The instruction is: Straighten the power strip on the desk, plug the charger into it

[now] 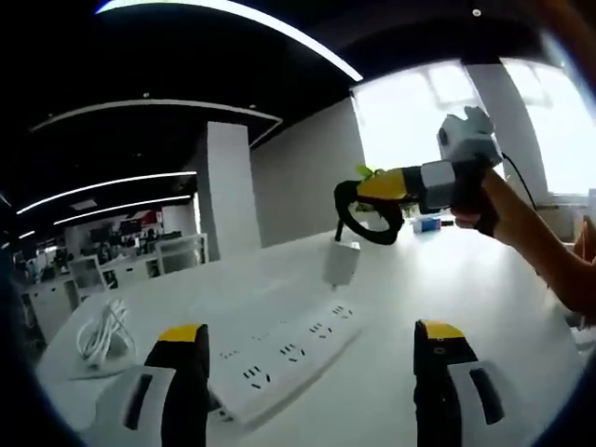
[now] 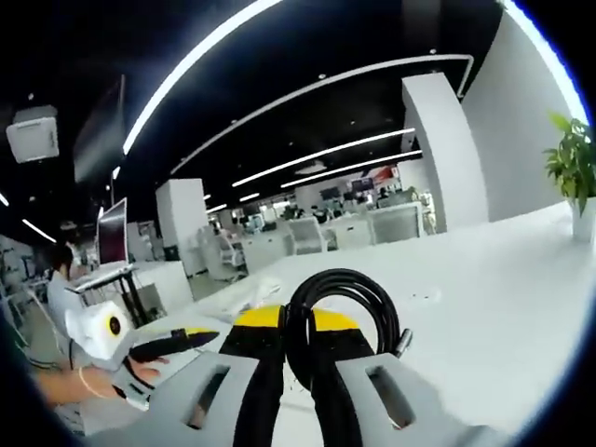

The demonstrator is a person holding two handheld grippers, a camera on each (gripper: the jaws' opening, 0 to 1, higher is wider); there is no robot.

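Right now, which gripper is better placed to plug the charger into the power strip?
The right gripper. It is shut on the coiled black cable, with the white charger hanging just above the power strip. The left gripper is open and low, straddling the strip.

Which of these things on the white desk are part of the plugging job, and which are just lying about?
Part of the job:
- power strip
- charger, hanging below the right gripper
- black cable coiled in that gripper's closed jaws

Lying about:
- white cord bundle
- potted plant
- office chairs behind
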